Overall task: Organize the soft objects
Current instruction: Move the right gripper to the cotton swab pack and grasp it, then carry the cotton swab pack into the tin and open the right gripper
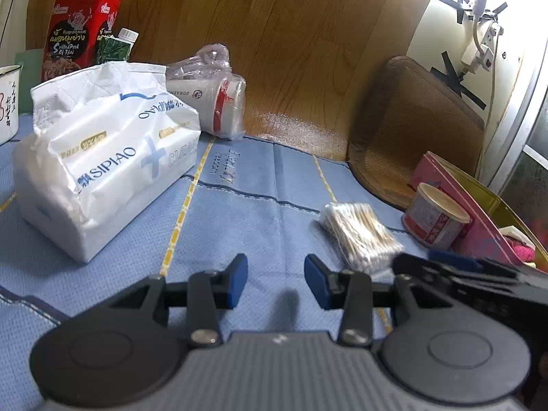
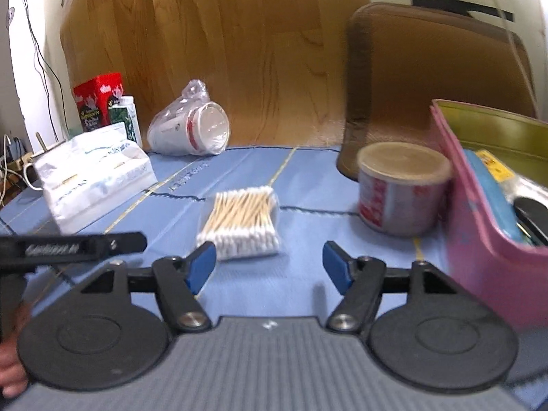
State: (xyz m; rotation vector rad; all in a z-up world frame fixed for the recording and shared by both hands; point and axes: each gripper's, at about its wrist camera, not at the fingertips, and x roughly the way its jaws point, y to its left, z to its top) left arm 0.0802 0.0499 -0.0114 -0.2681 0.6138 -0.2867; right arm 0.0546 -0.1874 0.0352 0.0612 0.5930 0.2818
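Clear packet of wooden-stemmed cotton swabs (image 2: 241,227) is lying flat on the blue quilted mat (image 2: 308,185), roughly mid-mat; taking it as landmark. Right gripper (image 2: 270,267) is hovering just short of the packet, jaws standing wide with nothing between them, its near-side blue pad close beside the packet's near corner. Left gripper (image 1: 275,282) is sitting to the left of the packet, jaws drawn in to their narrowest yet showing a gap, empty, only mat between the pads. Beyond the packet, to the left, the white soft tissue pack with blue lettering (image 1: 102,157) is resting on the mat; farther back, bagged paper cups (image 2: 191,130) are lying on their side. Right of the packet, a red-and-white round tub (image 2: 400,188), then a pink storage bin (image 2: 479,239) already holding things. Judging the step: approach for picking up the swabs. Next move is likely calling for shifting left to centre over the packet, lowering, then closing gently across its width.
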